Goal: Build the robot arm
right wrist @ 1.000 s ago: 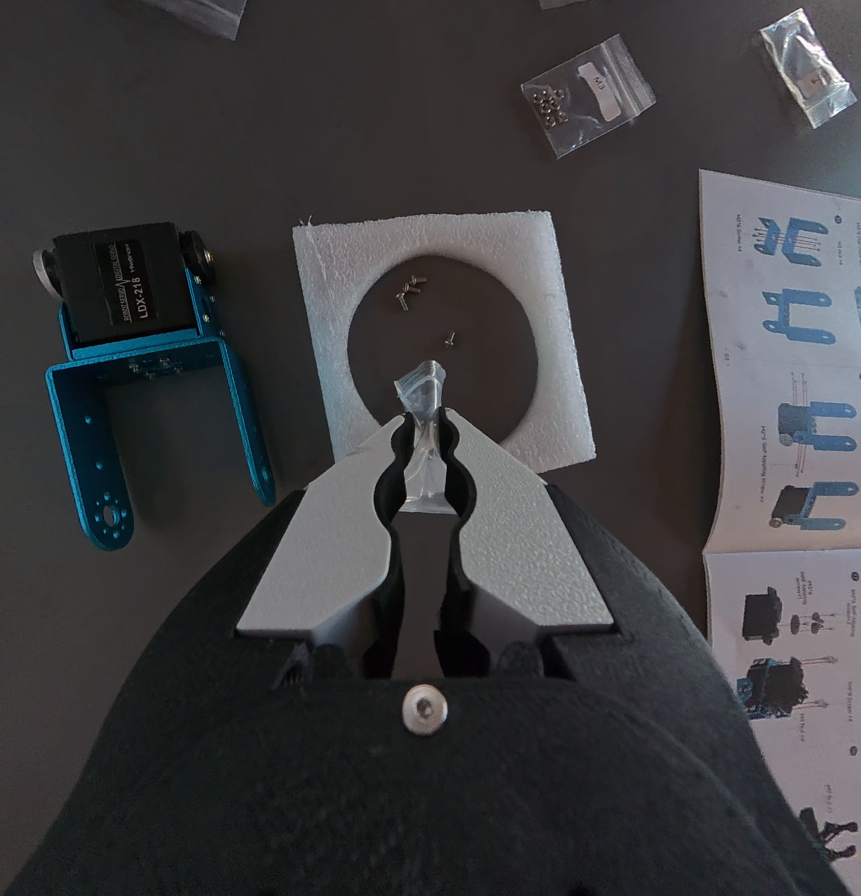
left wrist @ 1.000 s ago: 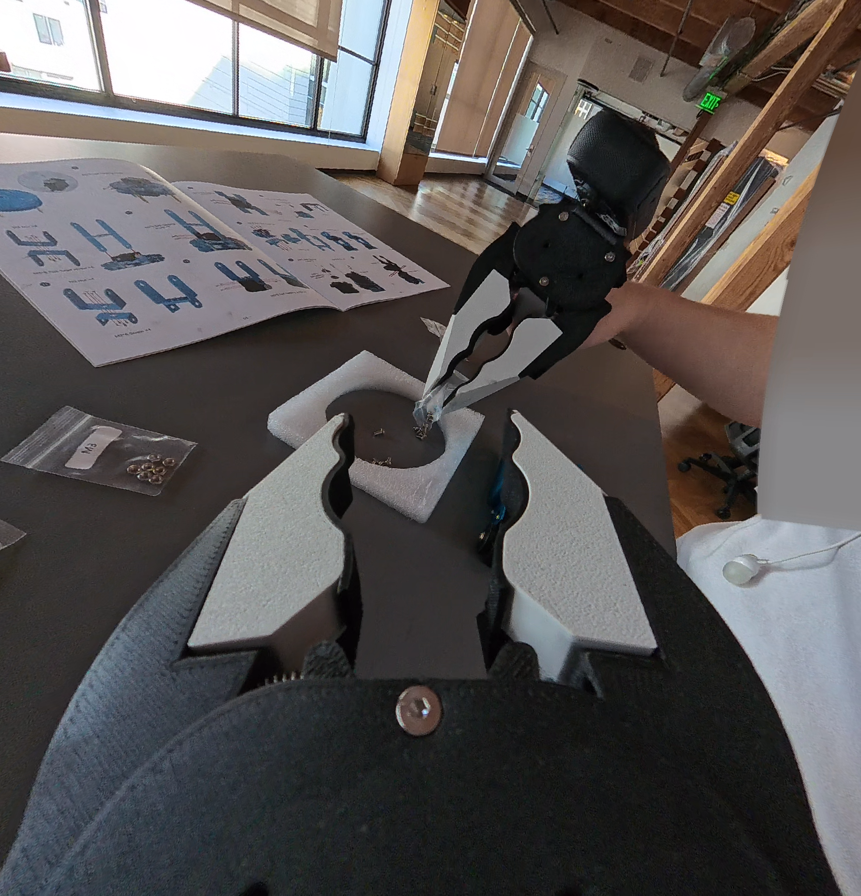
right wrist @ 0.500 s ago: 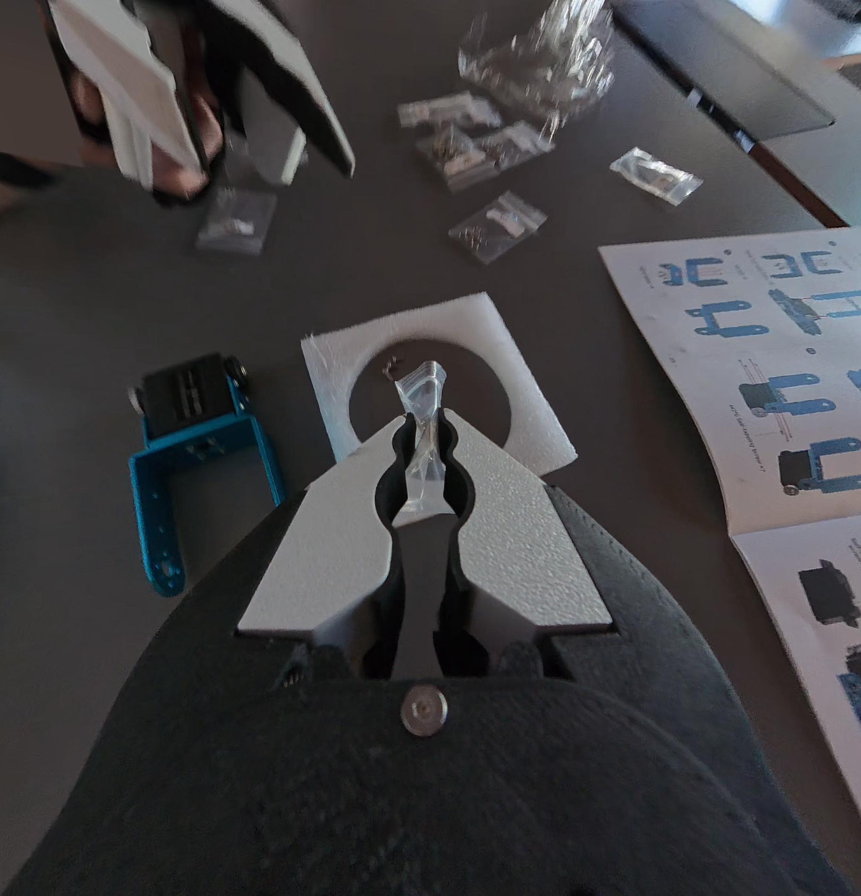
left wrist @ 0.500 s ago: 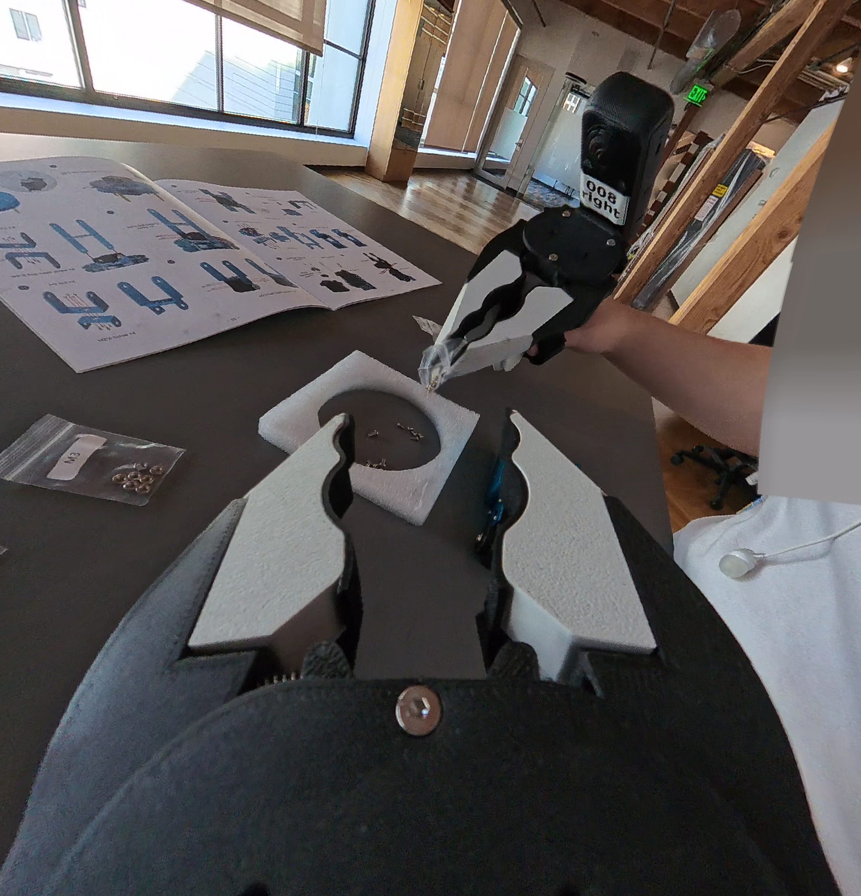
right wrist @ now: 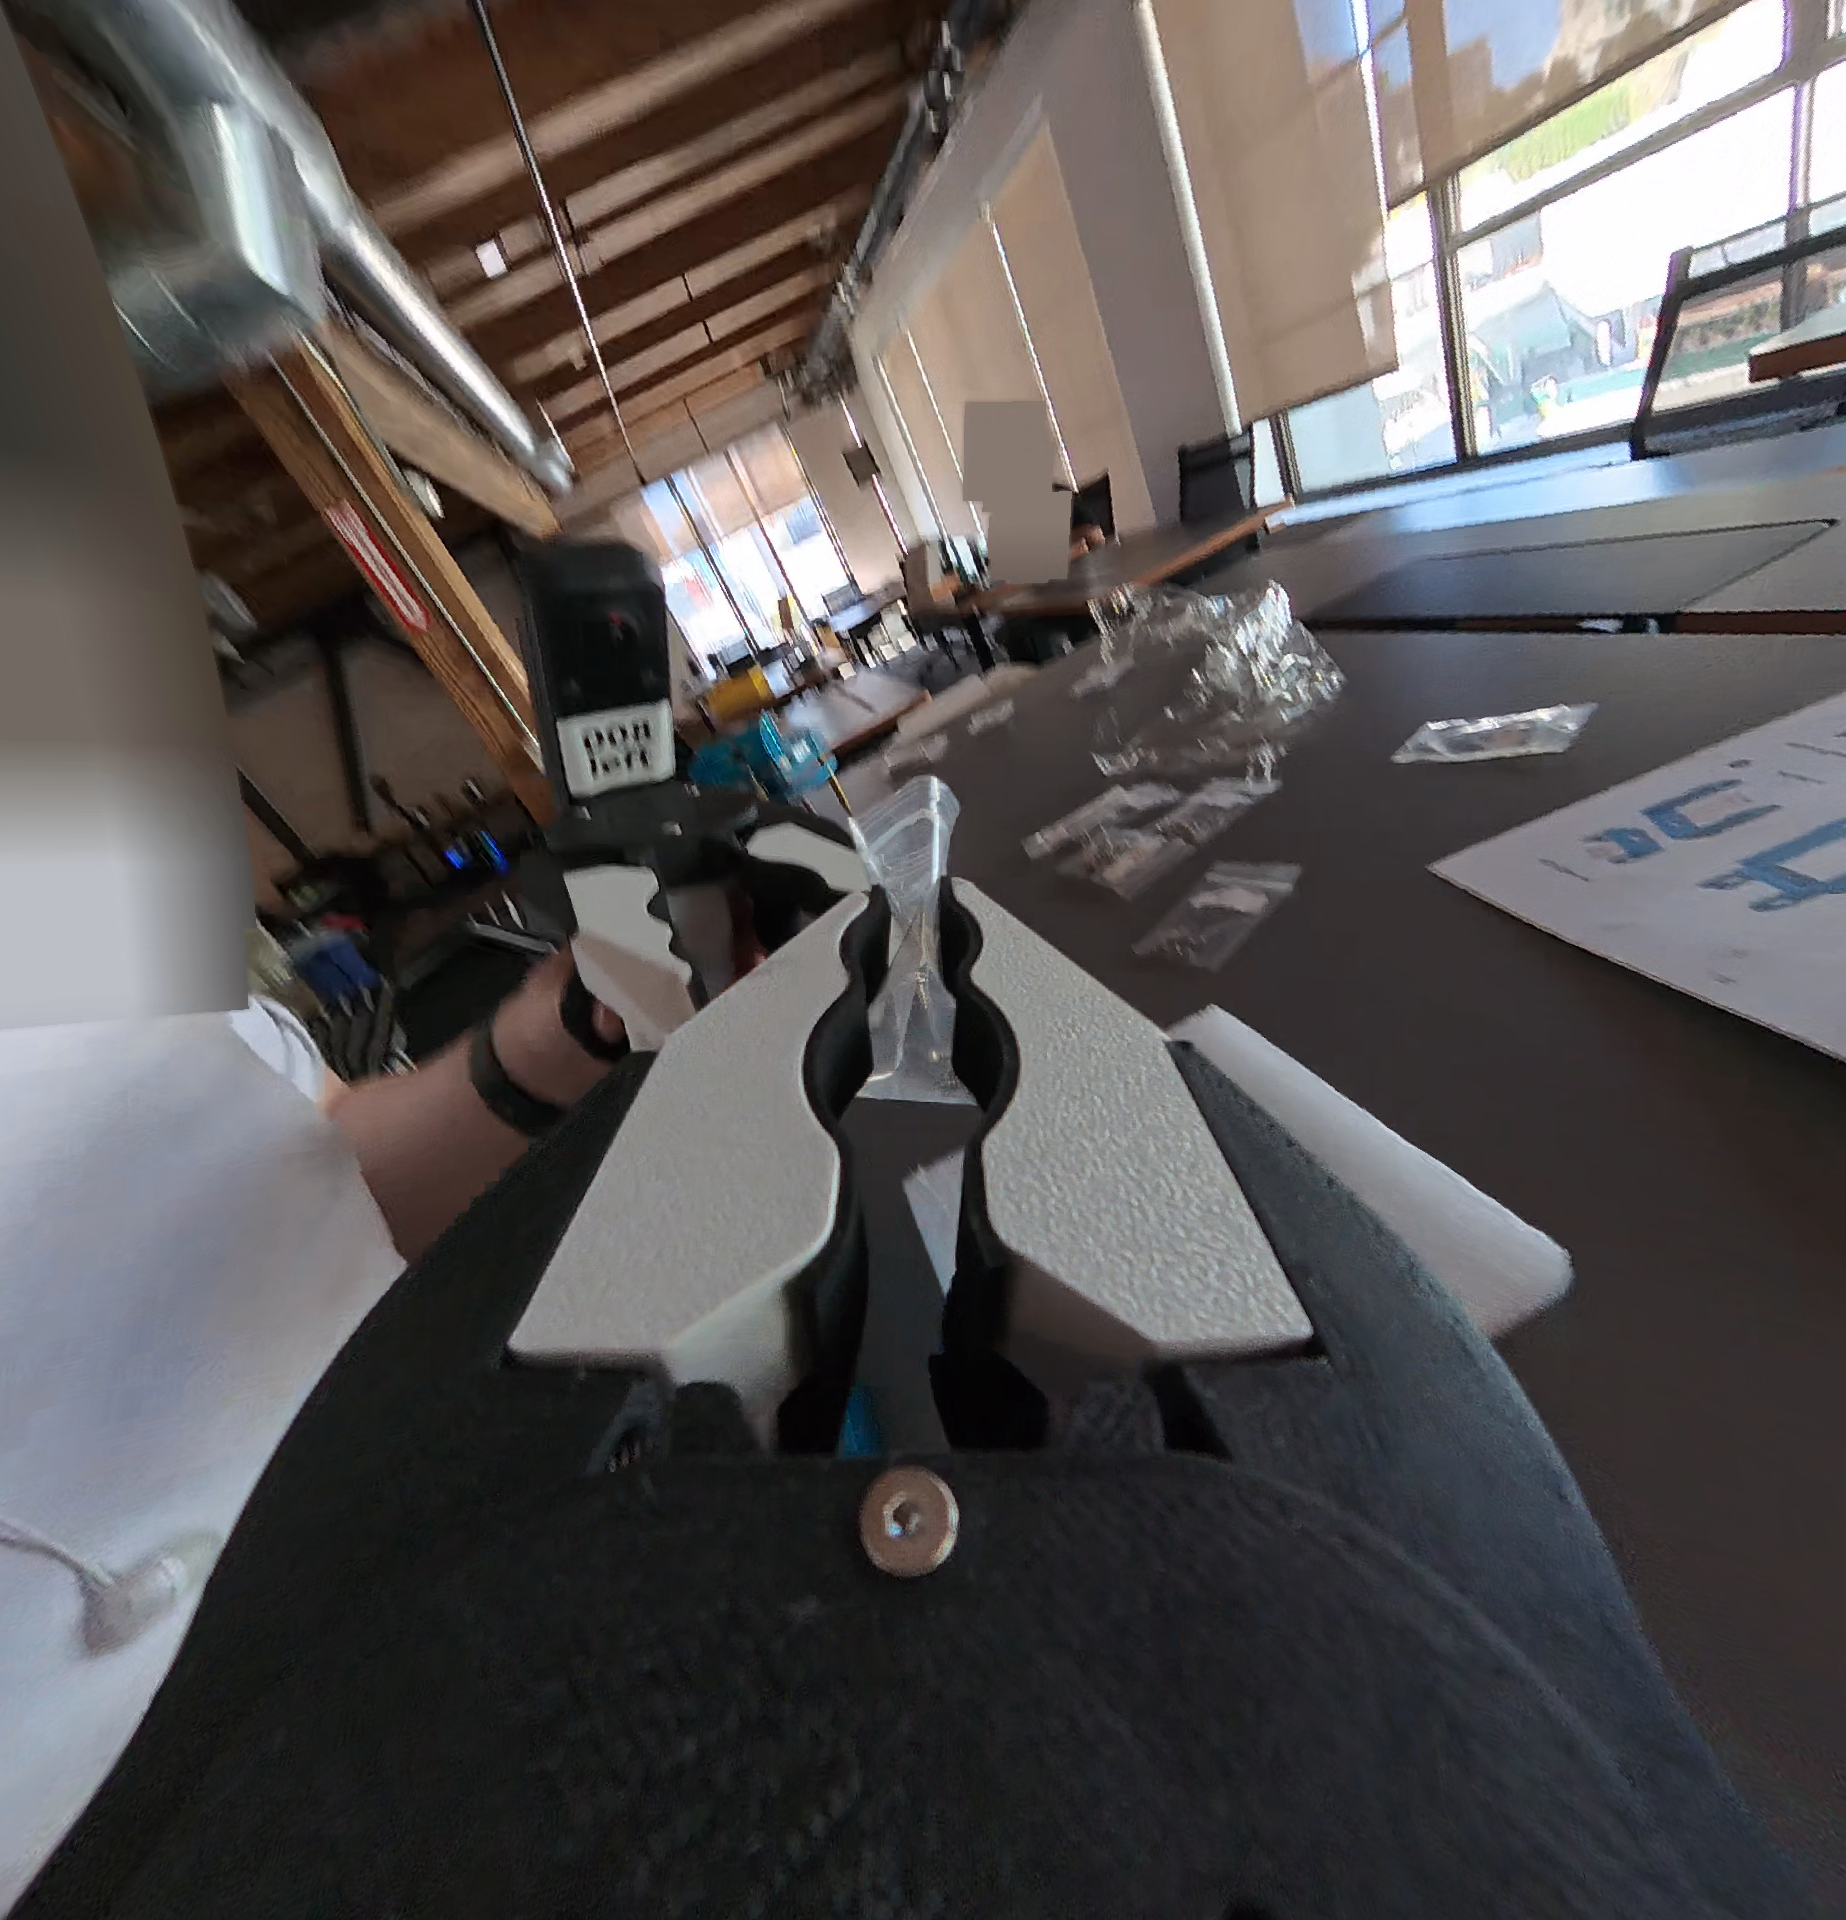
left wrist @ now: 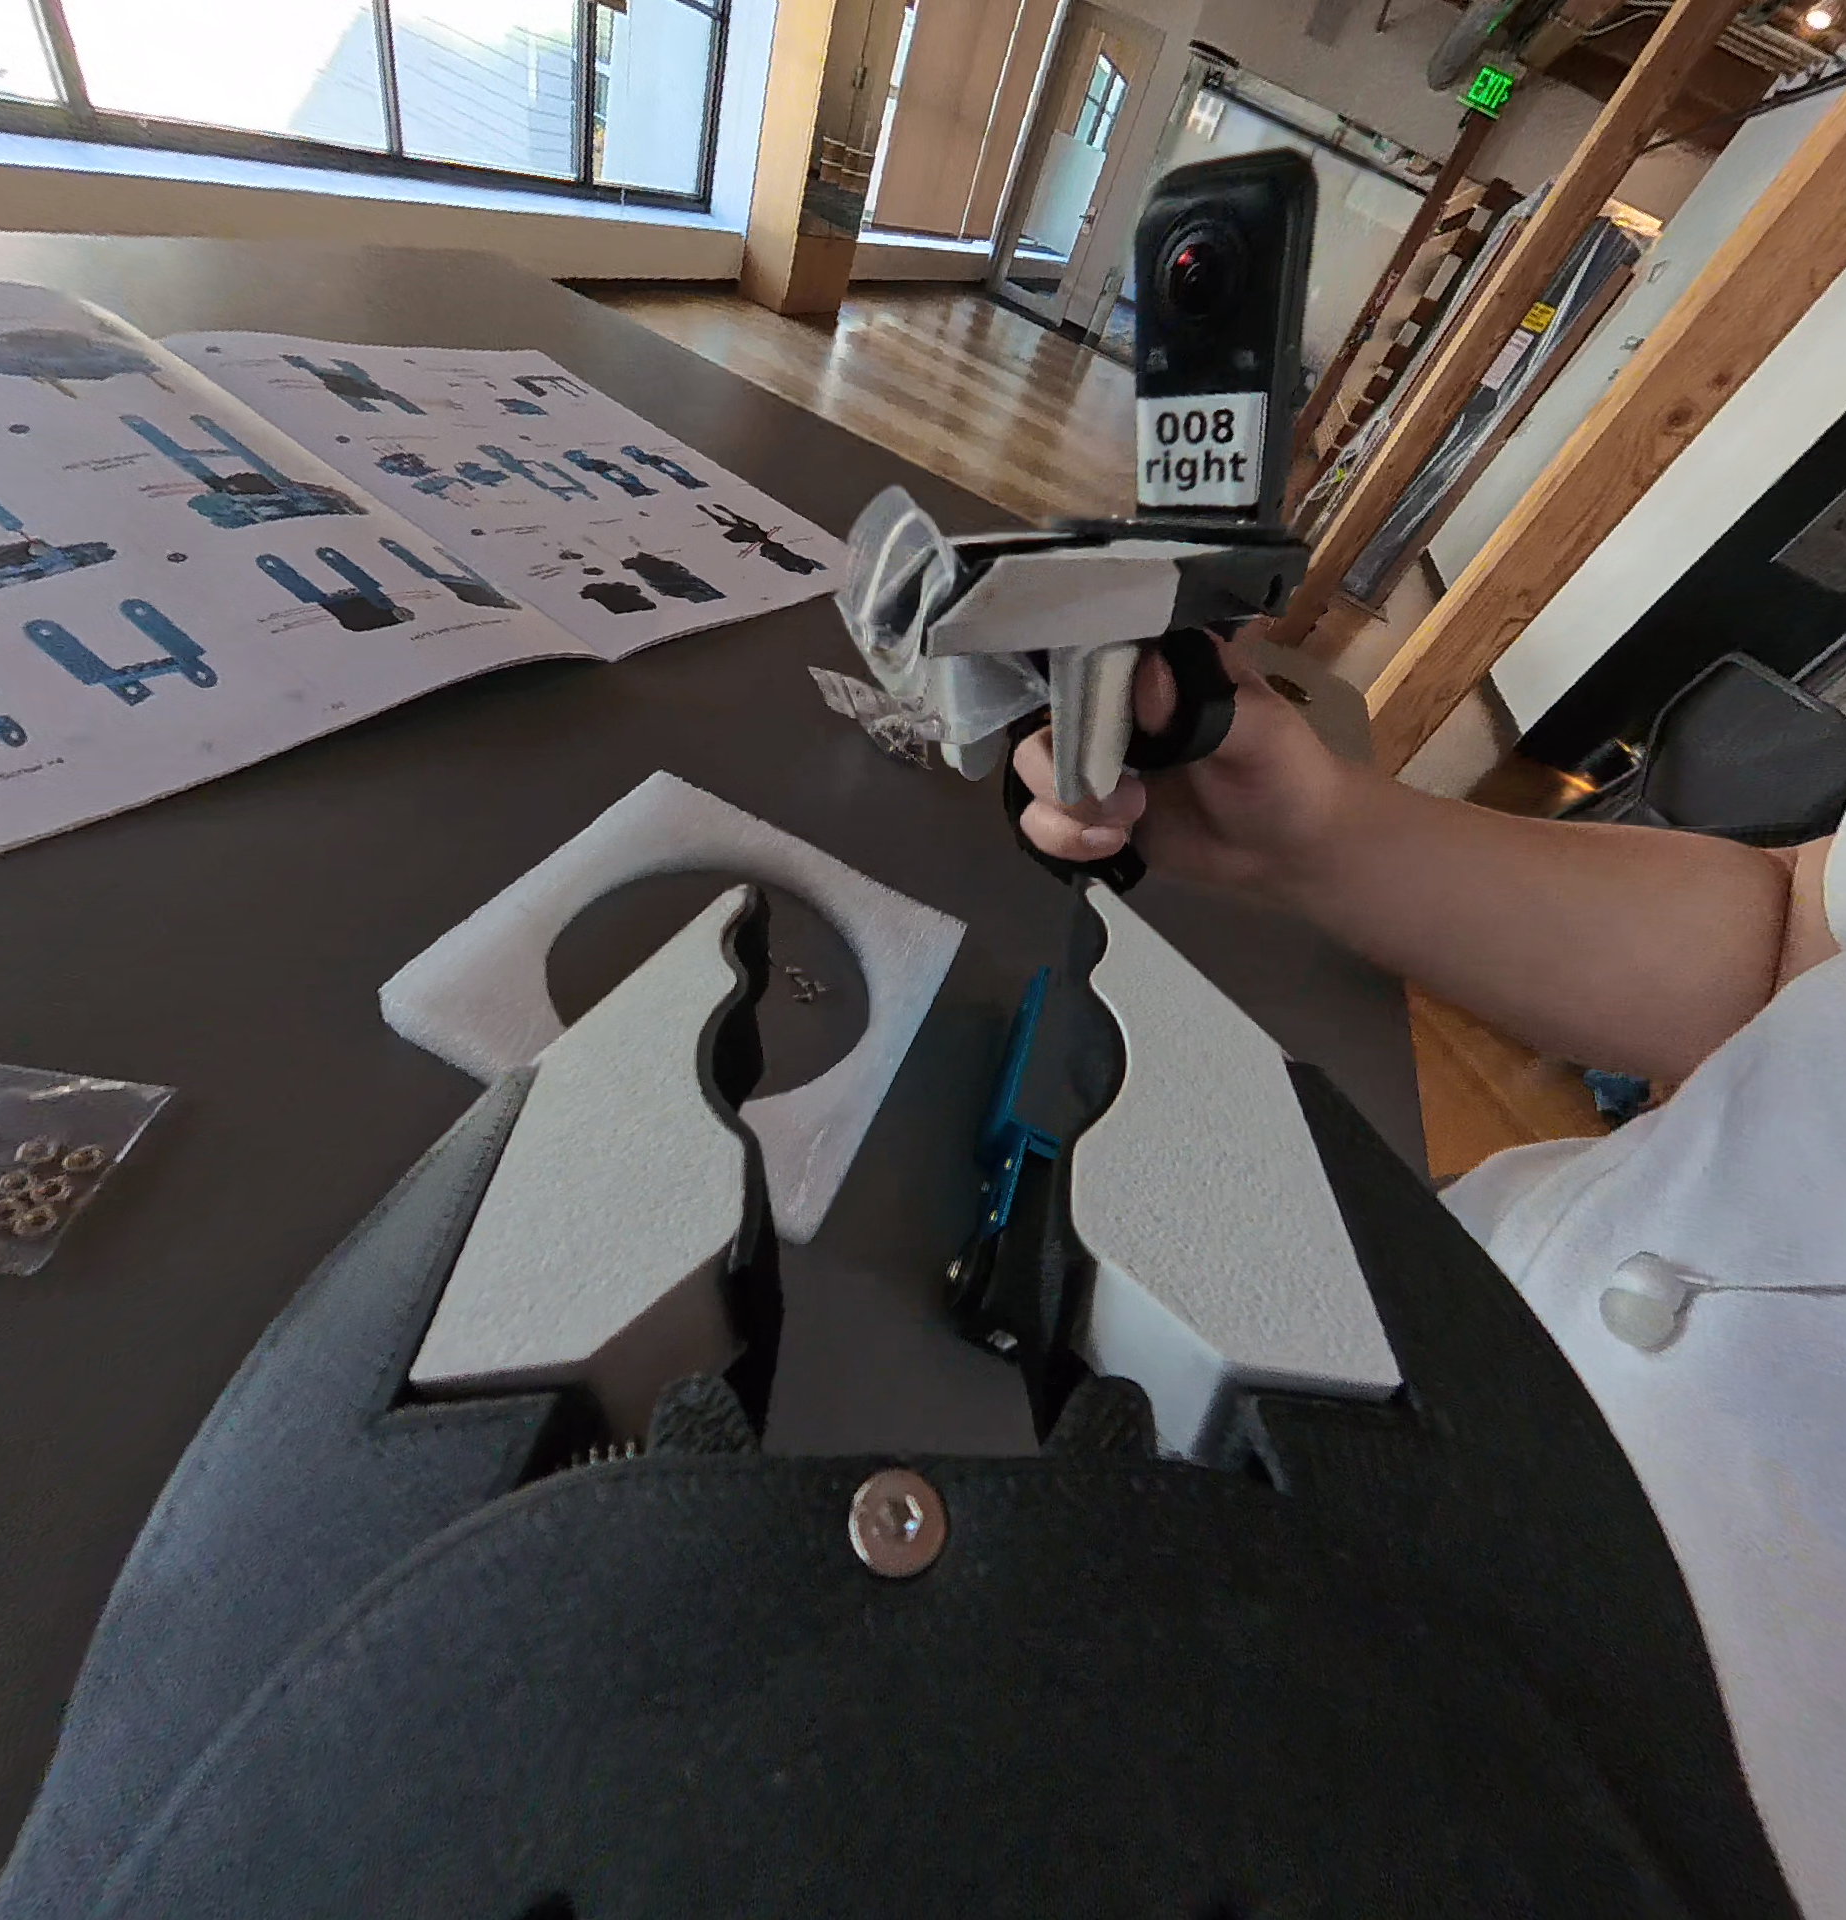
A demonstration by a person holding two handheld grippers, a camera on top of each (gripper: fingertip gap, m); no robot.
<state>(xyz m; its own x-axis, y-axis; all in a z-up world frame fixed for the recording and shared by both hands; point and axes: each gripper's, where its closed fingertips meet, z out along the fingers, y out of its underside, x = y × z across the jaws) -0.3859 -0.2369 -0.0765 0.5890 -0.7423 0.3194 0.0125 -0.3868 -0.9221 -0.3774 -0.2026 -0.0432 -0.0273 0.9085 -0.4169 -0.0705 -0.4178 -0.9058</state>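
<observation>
On the table point(left wrist: 275, 914), screws point(left wrist: 805, 982) lie inside the foam frame point(left wrist: 867, 935), the booklet point(left wrist: 306, 540) behind it.

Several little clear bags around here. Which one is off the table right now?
The small clear bag pinched in the shut right gripper, held up in the air. The others, like the bag of nuts beside the open left gripper, lie flat on the table.

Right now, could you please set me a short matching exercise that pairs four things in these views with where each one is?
Things:
1. small clear bag
2. tiny screws
3. blue bracket
4. open instruction booklet

Places:
A. on the table seen between the left gripper's open jaws
B. pinched in the right gripper
C. flat on the dark table, far left
D. inside the round hole of the white foam square

Pairs: 1-B, 2-D, 3-A, 4-C
</observation>
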